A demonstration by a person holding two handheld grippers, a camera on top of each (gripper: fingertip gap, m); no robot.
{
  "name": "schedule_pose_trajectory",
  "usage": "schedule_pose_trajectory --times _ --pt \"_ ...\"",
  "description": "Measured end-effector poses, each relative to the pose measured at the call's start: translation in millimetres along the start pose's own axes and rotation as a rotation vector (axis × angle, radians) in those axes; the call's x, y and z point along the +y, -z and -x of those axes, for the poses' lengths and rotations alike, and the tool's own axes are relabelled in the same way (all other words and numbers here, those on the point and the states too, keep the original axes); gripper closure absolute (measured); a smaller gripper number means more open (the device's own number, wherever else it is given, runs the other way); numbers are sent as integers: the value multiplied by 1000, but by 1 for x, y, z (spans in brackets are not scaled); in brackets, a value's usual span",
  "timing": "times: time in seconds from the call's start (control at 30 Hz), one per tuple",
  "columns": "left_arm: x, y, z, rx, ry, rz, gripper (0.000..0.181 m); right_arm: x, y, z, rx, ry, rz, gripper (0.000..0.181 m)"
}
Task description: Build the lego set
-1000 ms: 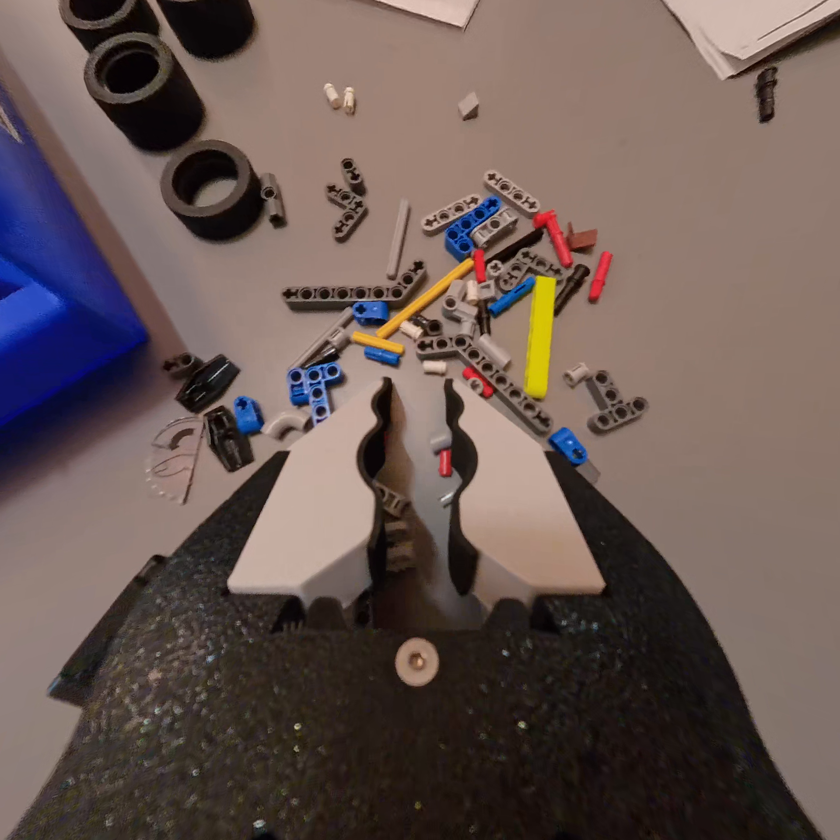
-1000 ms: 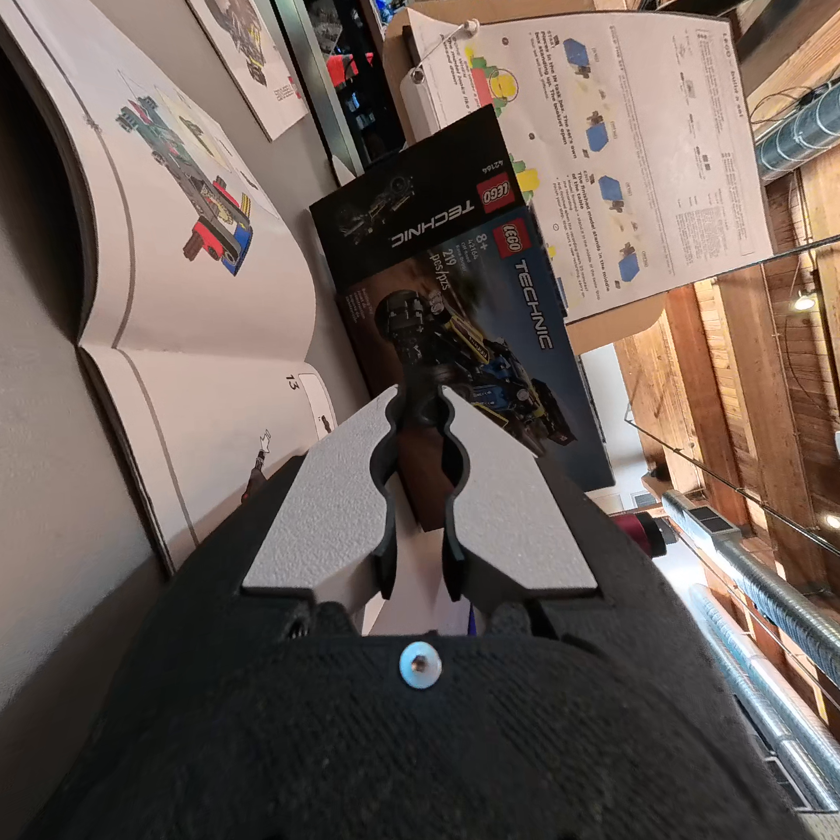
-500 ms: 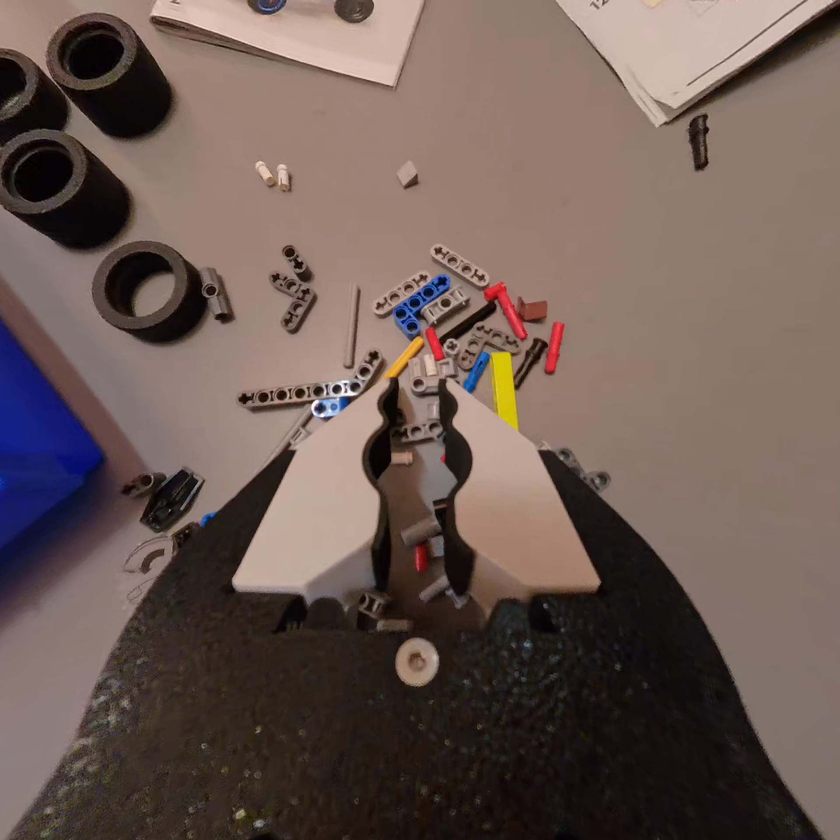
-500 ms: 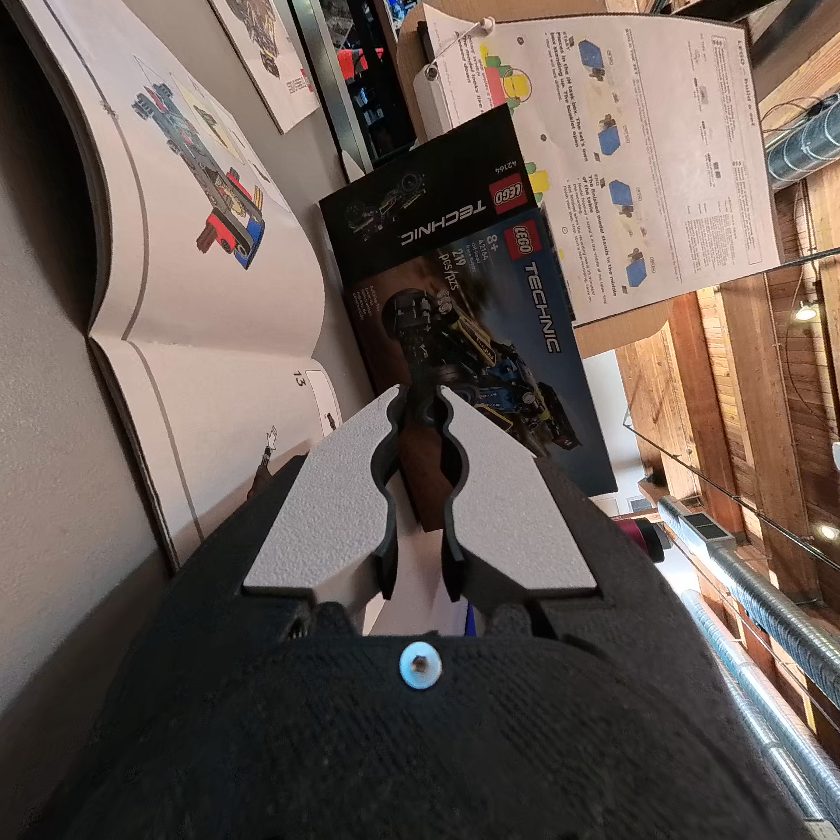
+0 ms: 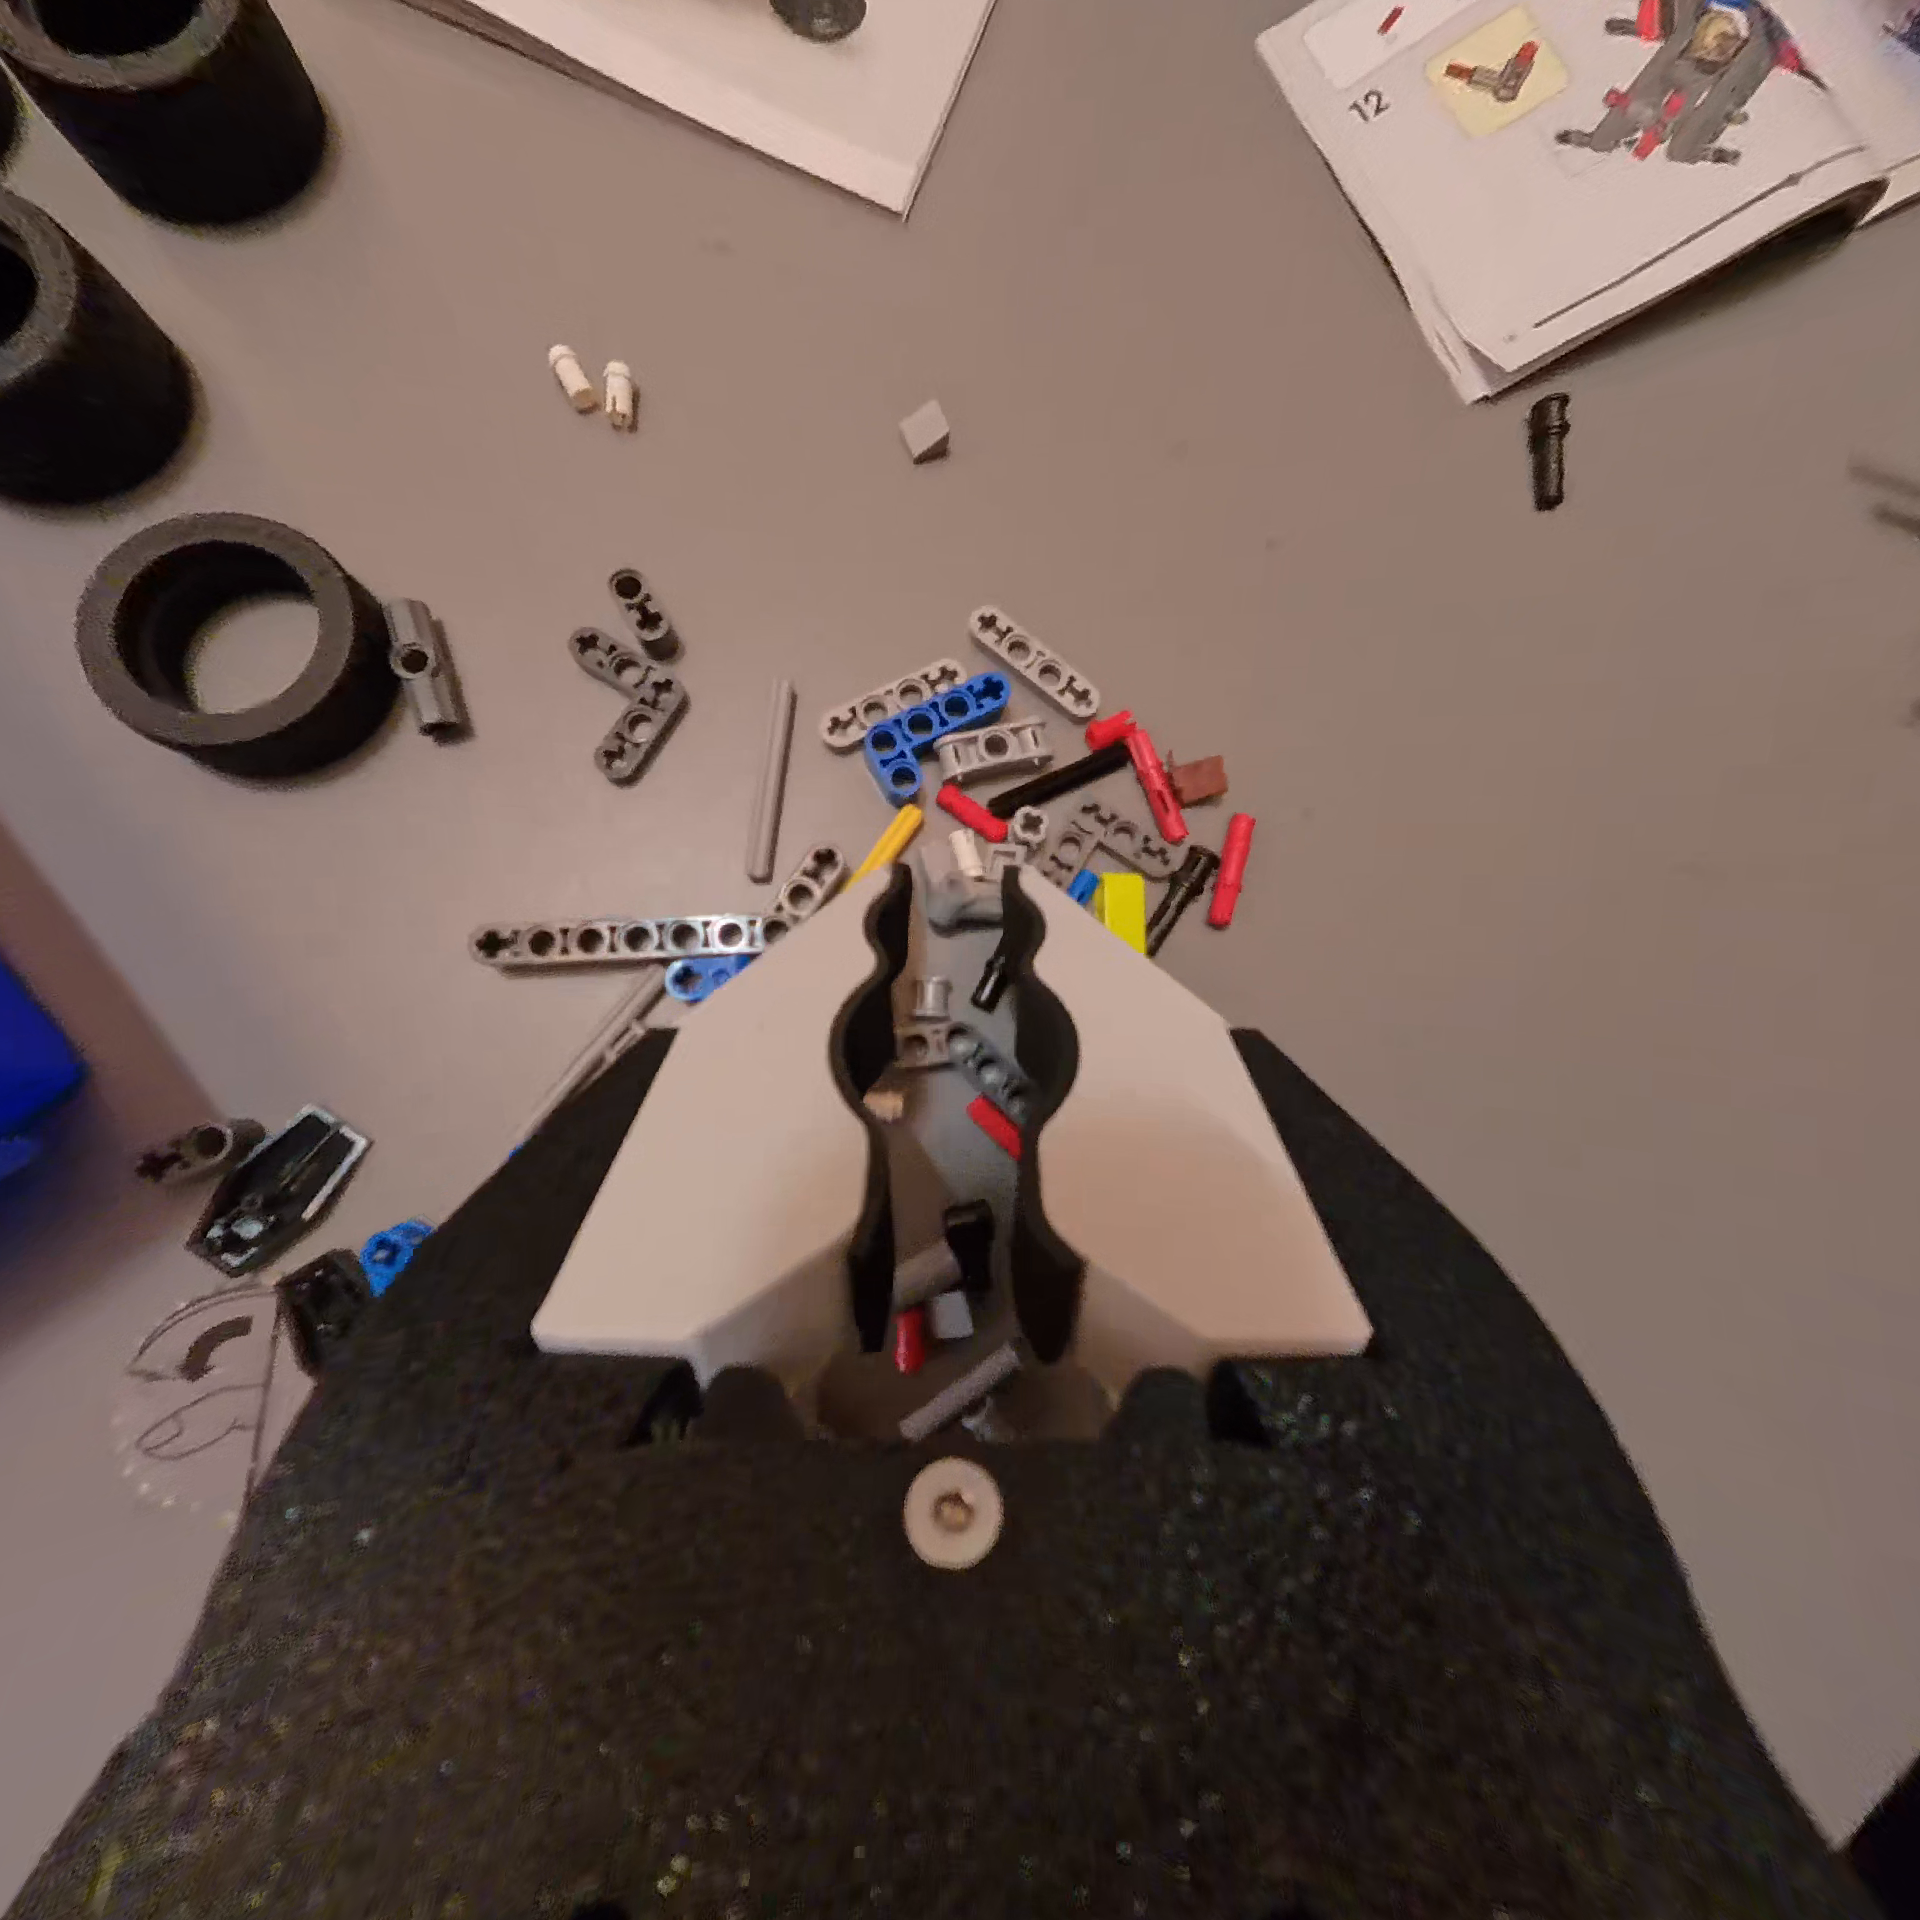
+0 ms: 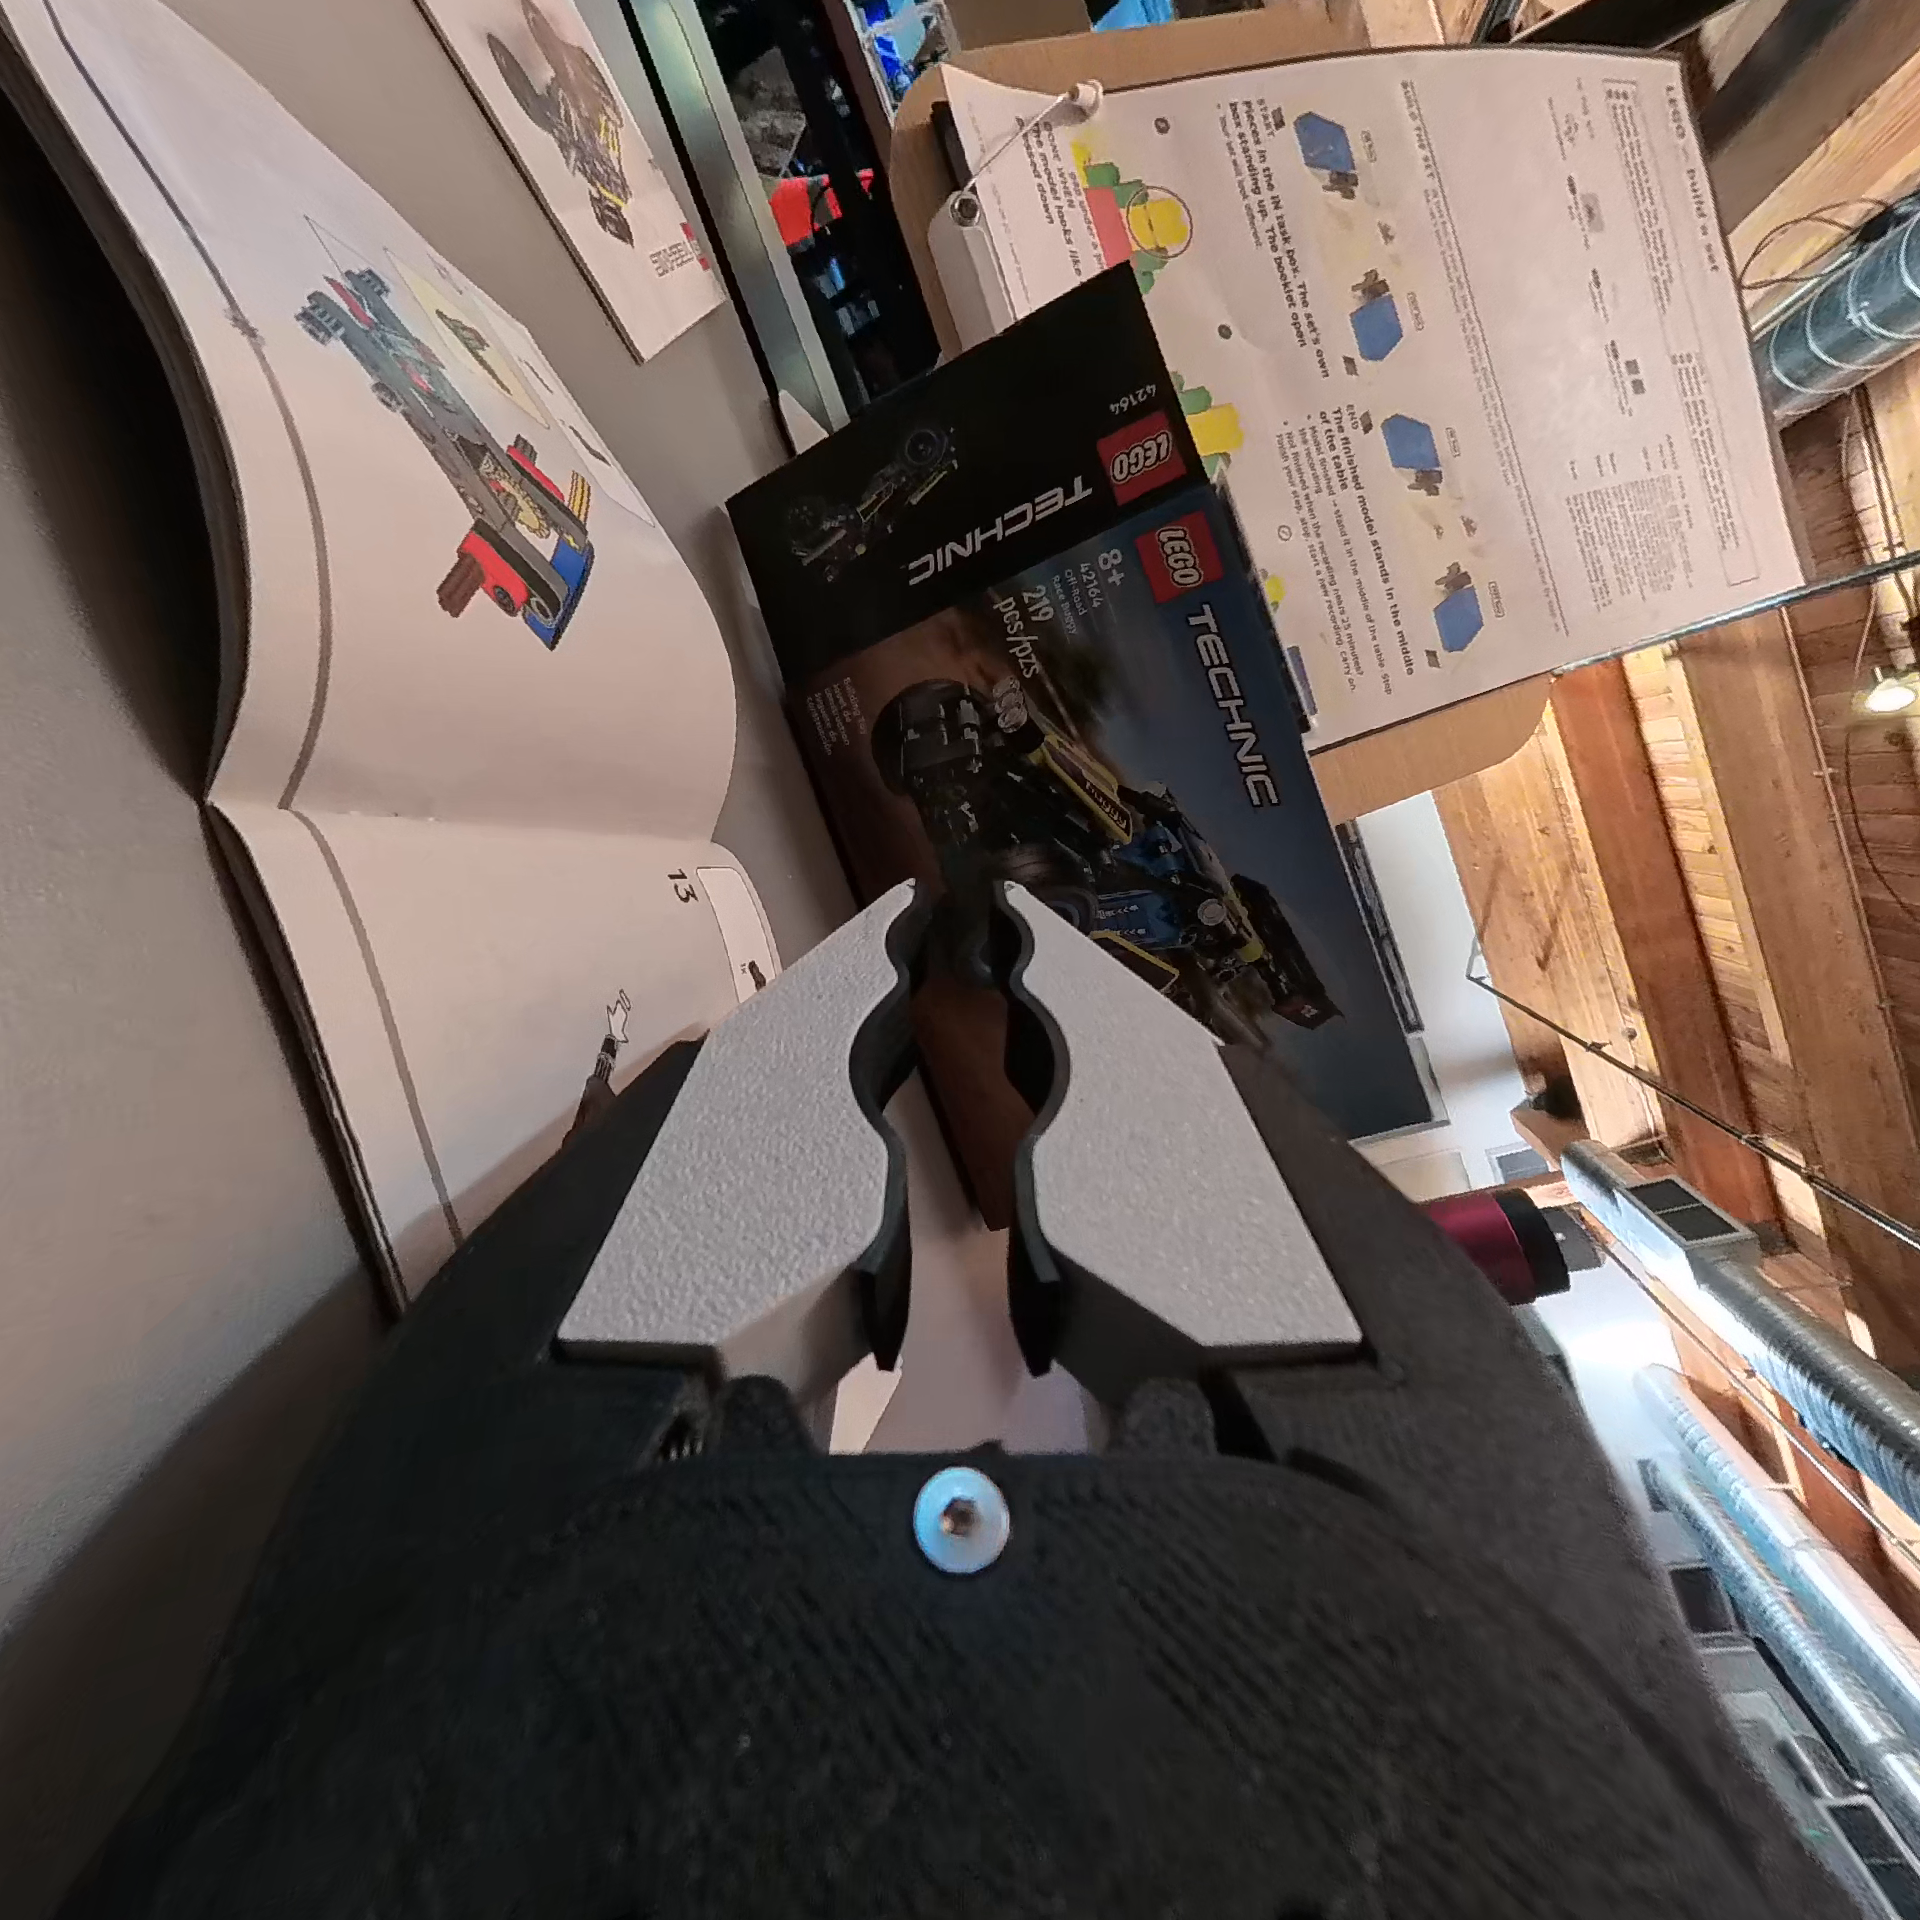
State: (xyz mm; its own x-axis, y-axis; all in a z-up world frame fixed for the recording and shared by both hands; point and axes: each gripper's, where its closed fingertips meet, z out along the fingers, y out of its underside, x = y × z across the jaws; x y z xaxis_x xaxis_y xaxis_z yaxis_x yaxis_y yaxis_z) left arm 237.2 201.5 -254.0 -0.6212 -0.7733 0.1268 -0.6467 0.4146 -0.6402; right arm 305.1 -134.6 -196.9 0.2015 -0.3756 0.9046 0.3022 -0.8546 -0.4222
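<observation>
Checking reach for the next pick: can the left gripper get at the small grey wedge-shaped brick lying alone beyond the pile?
Probably yes. The small grey wedge-shaped brick lies alone on bare grey table, nothing touching it, and the left gripper hangs open over the pile, holding nothing.

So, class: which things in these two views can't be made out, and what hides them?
- Left wrist view: part of the brick pile sits under the left gripper.
- Same view: blue bin is cut by the left edge.
- Right wrist view: the right gripper covers the lower booklet page.
</observation>
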Motion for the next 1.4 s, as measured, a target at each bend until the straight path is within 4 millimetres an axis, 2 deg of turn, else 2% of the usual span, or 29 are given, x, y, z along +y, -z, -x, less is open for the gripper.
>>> schedule_pose_trajectory --times 0.07,0.3,0.37,0.43,0.5,0.57,0.63,0.67,0.77,0.87,0.97,1.1,1.17,1.27,1.33,1.4 --pt "3 -2 0 -4 18 37 176 0 0 0 -2 -1 -4 173" --pt "2 -2 1 -60 39 28 176 -2 1 -1 -7 -29 -19 174" --pt "-7 7 1 -101 23 -12 176 -2 2 -3 -1 -43 -24 174" --pt "-25 17 -9 -144 -43 -81 176 -1 1 -3 -9 -58 -26 174" --pt "-43 17 -38 -110 -139 -122 177 -1 2 -4 -7 -74 -31 175" --pt "-55 2 -81 -39 -264 -155 176 -1 1 -4 -19 -99 -35 176" --pt "-57 -18 -121 11 -430 -182 176 1 1 -6 -15 -113 -33 176" --pt "-55 -27 -134 2 -513 -191 176 1 1 -6 -20 -122 -33 176" --pt "-53 -44 -157 -37 -711 -230 176 2 1 -5 -22 -122 -30 177" --pt "-39 -57 -171 13 -769 -178 174 2 0 -3 -30 -112 -27 178" --pt "-34 -60 -174 14 -772 -167 177 3 -1 -2 -38 -114 -22 177" --pt "-33 -59 -173 14 -687 -176 171 3 -1 -2 -37 -113 -19 178" --pt "-32 -55 -177 35 -663 -190 165 3 -1 -3 -34 -111 -19 178" --pt "-34 -42 -178 56 -584 -247 167 4 -1 -2 -34 -98 -12 178" --pt "-37 -27 -163 24 -510 -291 171 4 -1 -1 -29 -81 -9 178" --pt "-36 -8 -130 -71 -432 -306 176 3 -1 0 -32 -65 -8 179"
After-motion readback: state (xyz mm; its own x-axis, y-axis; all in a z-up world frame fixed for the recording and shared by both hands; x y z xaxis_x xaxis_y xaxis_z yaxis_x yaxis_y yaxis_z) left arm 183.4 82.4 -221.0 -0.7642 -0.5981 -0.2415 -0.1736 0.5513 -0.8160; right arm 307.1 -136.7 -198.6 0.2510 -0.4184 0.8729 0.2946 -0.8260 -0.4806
